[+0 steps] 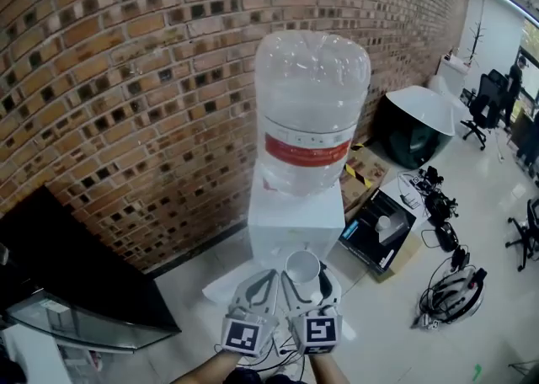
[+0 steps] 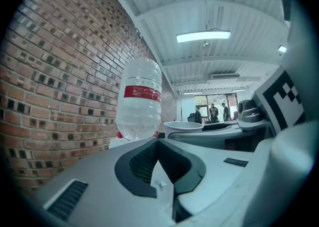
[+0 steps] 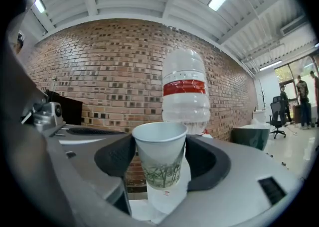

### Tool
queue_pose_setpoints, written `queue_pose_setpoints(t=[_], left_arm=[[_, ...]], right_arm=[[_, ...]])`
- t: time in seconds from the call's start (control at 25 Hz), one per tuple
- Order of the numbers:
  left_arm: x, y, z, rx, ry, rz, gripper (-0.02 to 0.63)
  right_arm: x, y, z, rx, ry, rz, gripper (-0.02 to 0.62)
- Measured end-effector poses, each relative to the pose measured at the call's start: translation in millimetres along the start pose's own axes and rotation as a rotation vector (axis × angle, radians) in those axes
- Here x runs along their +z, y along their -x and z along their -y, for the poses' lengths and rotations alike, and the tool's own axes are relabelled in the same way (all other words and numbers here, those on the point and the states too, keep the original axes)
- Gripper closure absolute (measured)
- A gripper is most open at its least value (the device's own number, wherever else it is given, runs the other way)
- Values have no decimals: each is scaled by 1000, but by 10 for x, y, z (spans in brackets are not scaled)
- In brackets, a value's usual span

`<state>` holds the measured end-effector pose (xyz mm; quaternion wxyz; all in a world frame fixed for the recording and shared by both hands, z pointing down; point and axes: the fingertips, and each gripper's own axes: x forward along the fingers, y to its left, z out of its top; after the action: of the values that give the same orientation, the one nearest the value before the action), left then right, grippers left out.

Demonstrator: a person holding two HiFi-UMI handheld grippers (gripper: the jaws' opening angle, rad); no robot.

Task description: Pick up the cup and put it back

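My right gripper (image 3: pixel 160 166) is clamped on the cup (image 3: pixel 159 144), its pads at mid-wall, and holds it in the air just in front of the dispenser (image 1: pixel 290 222). The left gripper (image 2: pixel 160 165) is closed and empty. I judge the cup light, thin and crushable, so I'd squeeze gently below the stiffer rim.

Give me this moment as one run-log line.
right gripper: shut on cup | cup: upright, in front of water dispenser | left gripper: shut, empty
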<state>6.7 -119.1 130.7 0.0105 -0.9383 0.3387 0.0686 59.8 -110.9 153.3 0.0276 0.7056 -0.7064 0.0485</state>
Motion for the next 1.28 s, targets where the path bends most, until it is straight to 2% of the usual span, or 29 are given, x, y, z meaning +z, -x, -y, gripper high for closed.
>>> queue_pose_setpoints(t=[0.16, 0.32, 0.52, 0.68, 0.88, 1.04, 1.28], left_arm=[[375, 36, 8, -4, 11, -2, 614], [540, 99, 5, -4, 13, -8, 615], [677, 87, 90, -39, 19, 14, 614], [716, 65, 122, -58, 16, 18, 615], [731, 44, 66, -46, 59, 5, 615], [758, 28, 33, -42, 34, 44, 615], [678, -35, 4, -40, 42, 42, 614]], right_arm=[[426, 108, -32, 6, 47, 4, 273], [591, 196, -65, -8, 48, 10, 273], [731, 257, -89, -6, 92, 16, 273], [750, 265, -118, -16, 66, 28, 273], [748, 248, -86, -21, 90, 26, 273], [747, 211, -69, -28, 84, 30, 273], [665, 116, -58, -16, 65, 25, 273]])
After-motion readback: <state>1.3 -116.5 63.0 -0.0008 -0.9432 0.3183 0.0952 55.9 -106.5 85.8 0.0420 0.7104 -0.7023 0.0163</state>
